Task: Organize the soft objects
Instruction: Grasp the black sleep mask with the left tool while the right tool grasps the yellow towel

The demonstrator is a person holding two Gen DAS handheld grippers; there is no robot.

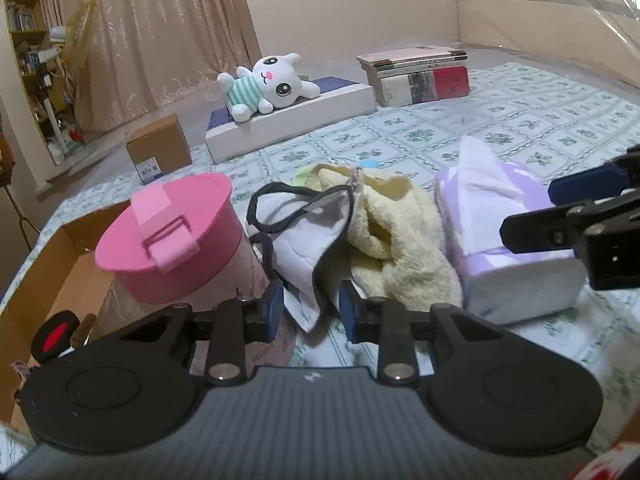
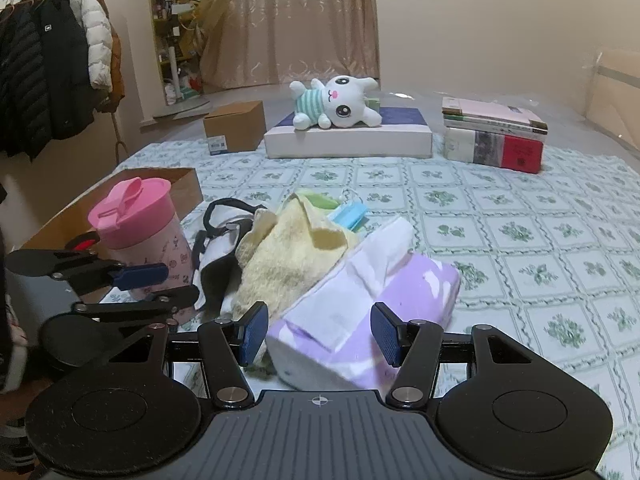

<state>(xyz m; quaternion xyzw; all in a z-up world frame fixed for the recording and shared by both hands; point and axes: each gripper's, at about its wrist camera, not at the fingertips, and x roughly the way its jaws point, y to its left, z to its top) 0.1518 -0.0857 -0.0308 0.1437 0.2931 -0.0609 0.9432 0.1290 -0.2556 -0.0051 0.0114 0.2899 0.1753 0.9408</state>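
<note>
Left gripper has its jaws partly apart around a corner of the white pouch, pads not quite pinching it as far as I can tell, with the yellow towel just ahead to its right. Right gripper sits open, straddling the near end of the purple tissue pack, whose long axis runs away and rightward. One pouch, one towel, one tissue pack, one plush bunny far ahead.
</note>
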